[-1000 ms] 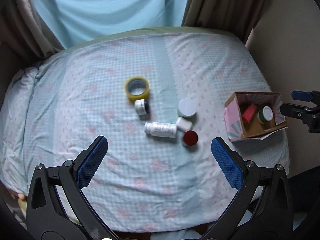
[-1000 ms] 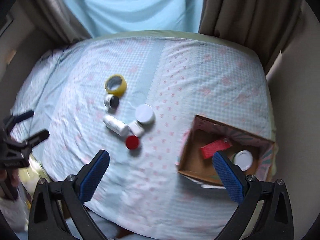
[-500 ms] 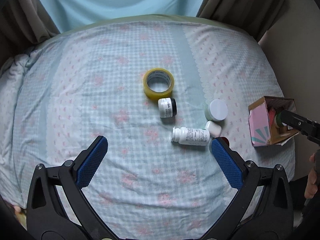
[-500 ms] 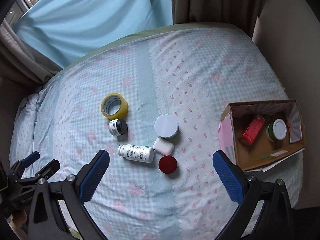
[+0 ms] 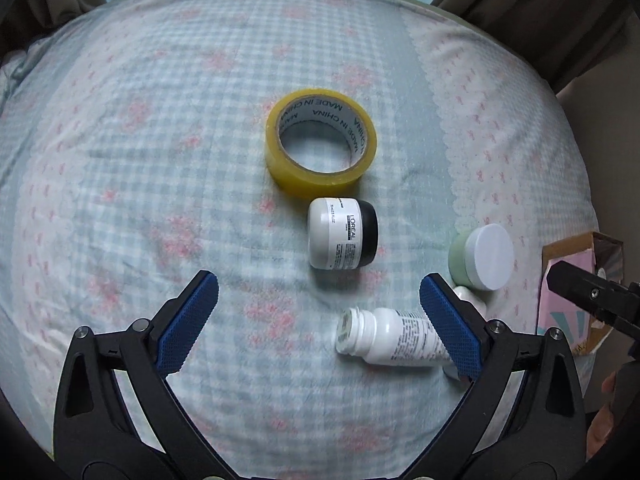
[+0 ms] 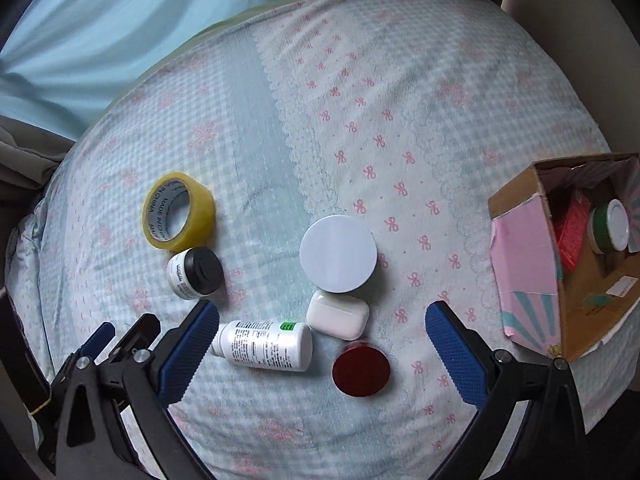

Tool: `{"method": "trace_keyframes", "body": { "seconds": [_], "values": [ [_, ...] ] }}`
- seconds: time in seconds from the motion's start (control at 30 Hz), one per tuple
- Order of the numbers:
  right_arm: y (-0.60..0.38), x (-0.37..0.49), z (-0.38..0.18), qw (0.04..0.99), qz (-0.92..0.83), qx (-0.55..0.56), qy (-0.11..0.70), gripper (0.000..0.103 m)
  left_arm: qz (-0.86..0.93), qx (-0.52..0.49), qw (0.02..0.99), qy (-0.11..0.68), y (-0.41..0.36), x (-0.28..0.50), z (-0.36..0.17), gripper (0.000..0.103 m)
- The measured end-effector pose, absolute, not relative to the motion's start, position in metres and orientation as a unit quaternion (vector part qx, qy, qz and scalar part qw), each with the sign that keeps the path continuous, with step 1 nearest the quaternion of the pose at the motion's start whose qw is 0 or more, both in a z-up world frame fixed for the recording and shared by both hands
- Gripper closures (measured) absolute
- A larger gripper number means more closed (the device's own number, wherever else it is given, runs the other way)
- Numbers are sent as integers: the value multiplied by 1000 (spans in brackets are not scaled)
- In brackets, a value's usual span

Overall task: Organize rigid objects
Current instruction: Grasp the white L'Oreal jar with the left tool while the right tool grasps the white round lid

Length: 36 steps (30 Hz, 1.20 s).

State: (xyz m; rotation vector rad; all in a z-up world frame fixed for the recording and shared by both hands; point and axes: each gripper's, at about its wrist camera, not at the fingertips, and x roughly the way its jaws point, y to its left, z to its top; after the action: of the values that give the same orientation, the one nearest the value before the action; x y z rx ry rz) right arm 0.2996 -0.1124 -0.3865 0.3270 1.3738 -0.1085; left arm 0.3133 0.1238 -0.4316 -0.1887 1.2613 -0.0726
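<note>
With both our left hand-held gripper (image 5: 318, 312) and right hand-held gripper (image 6: 322, 344) spread empty over the bed (image 6: 400, 100), we fear the lying white plastic bottle (image 6: 266, 345), near the middle beside the white earbud case (image 6: 338, 316), rolls away on the soft sheet if nudged.

In the left wrist view our left gripper's right finger (image 5: 450, 322) covers the base of the white bottle (image 5: 384, 338) and most of the earbud case (image 5: 468, 294). The red lid (image 6: 361, 369) is fully hidden there. The cardboard box (image 5: 568, 280) shows only a corner behind our right gripper (image 5: 592, 294). The fine print on the black-capped jar (image 5: 342, 239) is too small for us to read.
</note>
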Motion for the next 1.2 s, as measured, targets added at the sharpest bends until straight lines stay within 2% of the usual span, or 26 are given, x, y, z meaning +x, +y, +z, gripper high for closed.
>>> {"method": "trace_keyframes", "body": {
  "seconds": [0.3,0.4,0.47,0.57,0.63,0.7,1.2],
  "values": [
    [-114,328,-456,733,-89,151,657,0,-26,-82,796,600,108,343,-485,11],
    [-114,337,-472,726,-96,145,666,0,-26,-88,795,599,106,348,-494,20],
    [-114,341,-481,721,-99,142,671,1,-24,-84,795,600,103,351,-499,37],
    [-114,347,-493,712,-100,135,682,13,-28,-86,789,607,98,353,-507,47],
    [-114,348,-499,706,-101,129,689,30,-32,-83,792,604,96,352,-506,55],
    [-116,349,-502,703,-102,130,692,36,-33,-76,793,604,92,354,-506,55],
    [-108,345,-496,712,-101,119,685,37,-50,-89,803,587,104,353,-491,55]
  ]
}}
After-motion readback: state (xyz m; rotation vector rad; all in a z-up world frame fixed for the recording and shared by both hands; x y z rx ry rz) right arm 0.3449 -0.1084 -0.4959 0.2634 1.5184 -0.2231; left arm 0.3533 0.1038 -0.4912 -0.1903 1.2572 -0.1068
